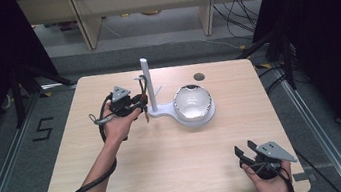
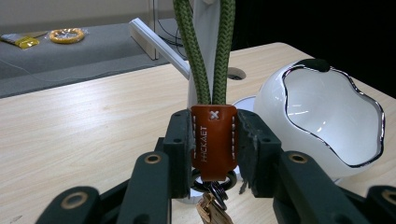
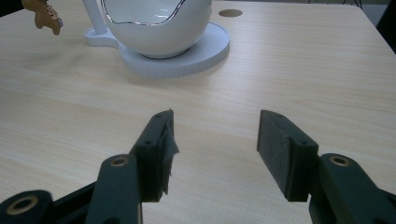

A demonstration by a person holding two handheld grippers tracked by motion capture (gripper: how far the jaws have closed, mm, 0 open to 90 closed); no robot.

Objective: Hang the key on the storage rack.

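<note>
Right now my left gripper (image 2: 214, 140) is clamped on the brown leather key fob (image 2: 214, 140), pads pressing both sides; its green braided cord loop (image 2: 208, 51) runs up past the white upright post (image 1: 147, 81), w/ metal rings and a brass key (image 2: 212, 210) hanging below the jaws. That's just beside the white stand base (image 1: 160, 110), near the glossy white chrome-rimmed bowl (image 1: 192, 101) on the light wood table (image 1: 167, 157). My right gripper (image 3: 215, 144) sits well apart at the near right edge, jaws wide, holding nothing, above bare tabletop.
</note>
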